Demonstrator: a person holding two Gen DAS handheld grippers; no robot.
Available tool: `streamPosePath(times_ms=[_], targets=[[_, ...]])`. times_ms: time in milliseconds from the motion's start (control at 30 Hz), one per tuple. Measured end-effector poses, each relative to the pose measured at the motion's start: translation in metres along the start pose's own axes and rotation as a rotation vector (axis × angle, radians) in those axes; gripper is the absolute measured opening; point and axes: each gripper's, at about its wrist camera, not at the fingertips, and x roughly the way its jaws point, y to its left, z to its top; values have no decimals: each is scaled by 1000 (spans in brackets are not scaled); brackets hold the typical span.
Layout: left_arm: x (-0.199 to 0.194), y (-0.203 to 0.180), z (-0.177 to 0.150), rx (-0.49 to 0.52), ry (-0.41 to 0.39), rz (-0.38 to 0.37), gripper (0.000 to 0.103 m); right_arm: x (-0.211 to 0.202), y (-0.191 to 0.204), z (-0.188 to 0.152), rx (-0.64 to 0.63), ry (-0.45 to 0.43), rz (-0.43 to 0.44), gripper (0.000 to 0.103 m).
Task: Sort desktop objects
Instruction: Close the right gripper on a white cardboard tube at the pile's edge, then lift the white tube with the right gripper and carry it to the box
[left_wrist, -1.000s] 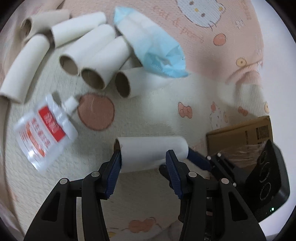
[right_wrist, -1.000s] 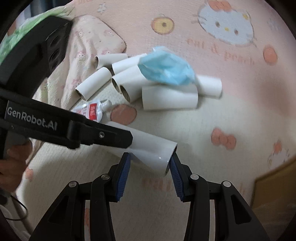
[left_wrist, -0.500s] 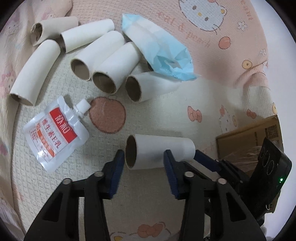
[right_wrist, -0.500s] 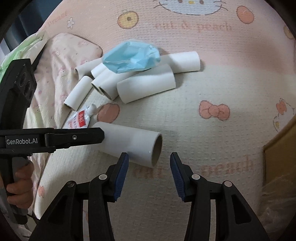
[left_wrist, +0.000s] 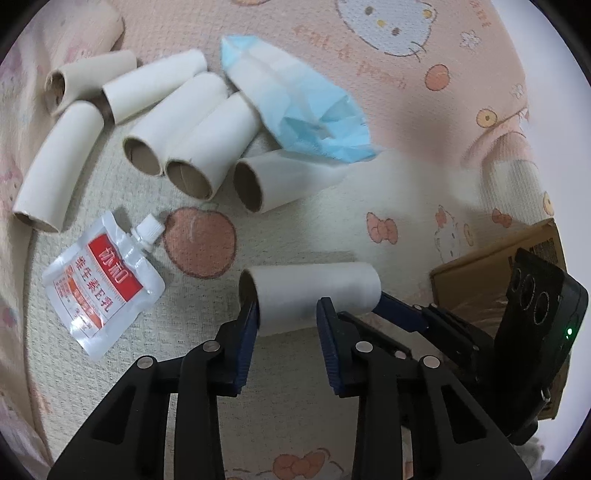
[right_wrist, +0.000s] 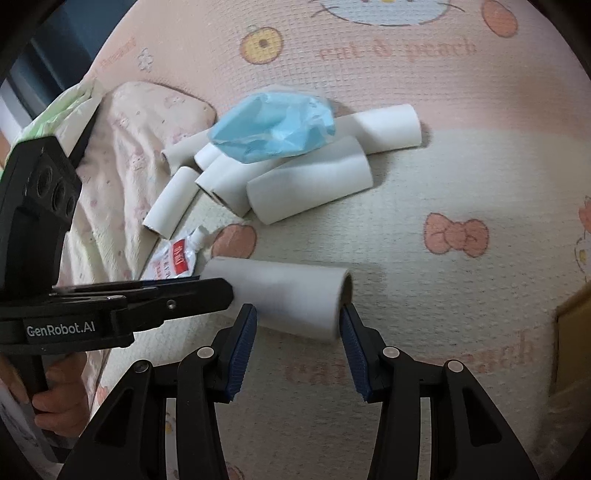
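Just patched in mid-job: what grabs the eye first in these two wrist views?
A lone cardboard tube lies on the cartoon-print blanket with both grippers at it: the left gripper closing over one end, the right gripper straddling the other. Behind it lies a pile of tubes with a crumpled blue mask on top. A red-and-white pouch lies left of the lone tube.

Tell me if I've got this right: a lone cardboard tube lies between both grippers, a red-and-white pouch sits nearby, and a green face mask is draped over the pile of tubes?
Nearly. The face mask is blue, not green, as both wrist views show. The rest holds: the lone cardboard tube lies between both grippers, and the pouch sits nearby.
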Motion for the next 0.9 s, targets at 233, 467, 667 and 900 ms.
streamPosePath(times_ms=[233,467,667,900], targets=[[-23,-24,6,119,-48,25,36,-18,13,0,-62,-10,-38,44],[-7,-38,22,213,-5,-1,36,-40,12,-1,-52,-14,-80,44],[17,-63,39,331,16,7,36,-36,8,-11,-55,33,-154,44],[49,-54,46,242,106,-48,36,-27,3,-24,-75,101,-195,44]])
